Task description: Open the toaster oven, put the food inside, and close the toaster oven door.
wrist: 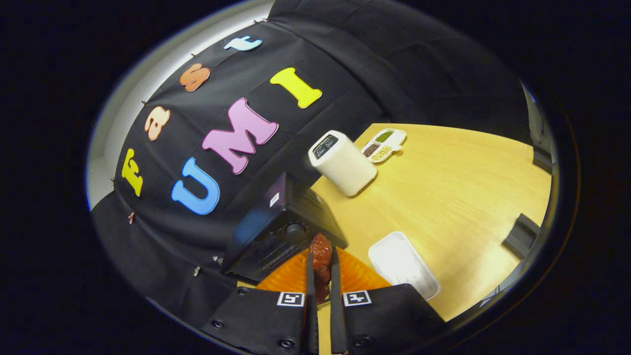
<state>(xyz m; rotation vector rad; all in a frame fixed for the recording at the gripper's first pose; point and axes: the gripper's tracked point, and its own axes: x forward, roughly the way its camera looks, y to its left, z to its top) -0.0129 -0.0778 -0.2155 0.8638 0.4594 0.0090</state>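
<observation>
A reddish-brown piece of food [321, 259] sits clamped between my two fingers, and my gripper [321, 256] is shut on it. Just beyond the fingertips stands the black toaster oven [278, 229] with a round knob [295, 229] on its front. Under the food and the fingers lies an orange mat or plate [357, 276]. Whether the oven door is open or shut I cannot tell from this tilted angle.
A white rectangular tray [402, 264] lies on the wooden table [453, 197] right of the fingers. Farther back stand a white toaster [342, 162] and a small divided dish [383, 144] of condiments. Dark objects [522, 234] sit at the table's far side.
</observation>
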